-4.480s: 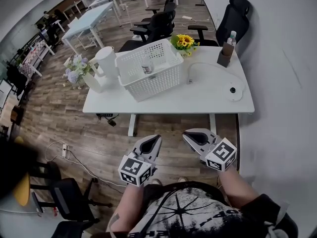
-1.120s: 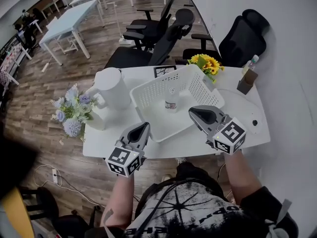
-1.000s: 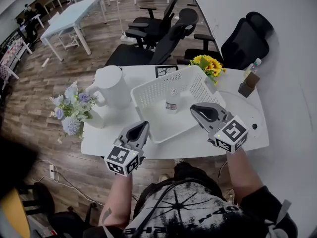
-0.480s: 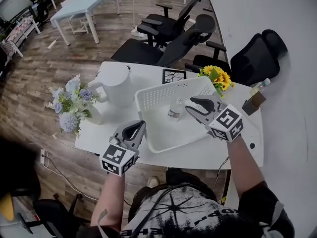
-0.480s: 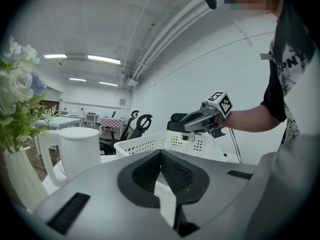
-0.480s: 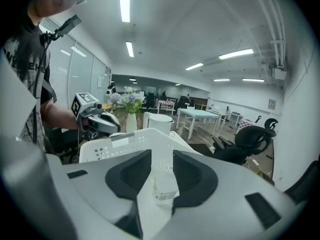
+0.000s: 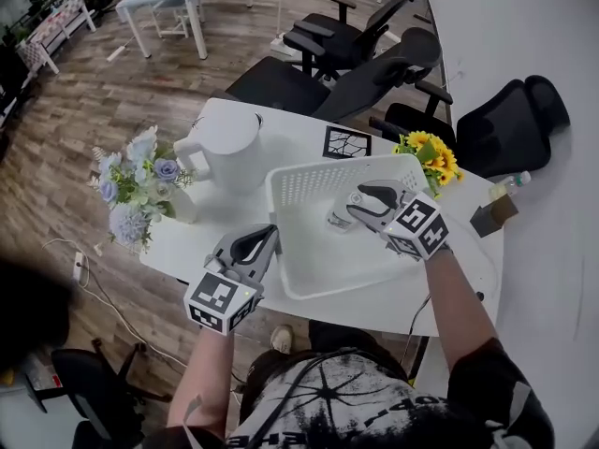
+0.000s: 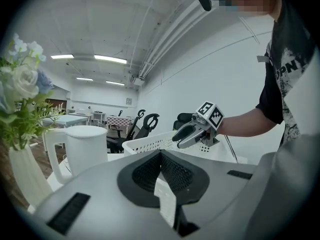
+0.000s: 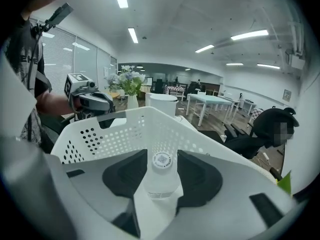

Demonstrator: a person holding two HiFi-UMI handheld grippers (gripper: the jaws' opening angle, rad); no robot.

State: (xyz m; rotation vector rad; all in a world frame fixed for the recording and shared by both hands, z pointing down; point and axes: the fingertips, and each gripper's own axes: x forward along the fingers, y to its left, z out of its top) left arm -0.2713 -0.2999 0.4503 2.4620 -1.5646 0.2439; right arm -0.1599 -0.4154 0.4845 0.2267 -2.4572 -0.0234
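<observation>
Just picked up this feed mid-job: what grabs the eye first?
The right tongs reach into the white basket in the middle of the table, jaws open either side of a small clear bottle. The left tongs hang shut at the table's near edge, right of a flower vase.

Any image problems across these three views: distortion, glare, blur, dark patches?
Head view: strong fisheye bending, dark blurred lower-left corner, white basket evenly lit. Left gripper view: black circular vignette, flowers at the edge soft, ceiling lights bright. Right gripper view: same vignette, bottle between the fingers sharp.
</observation>
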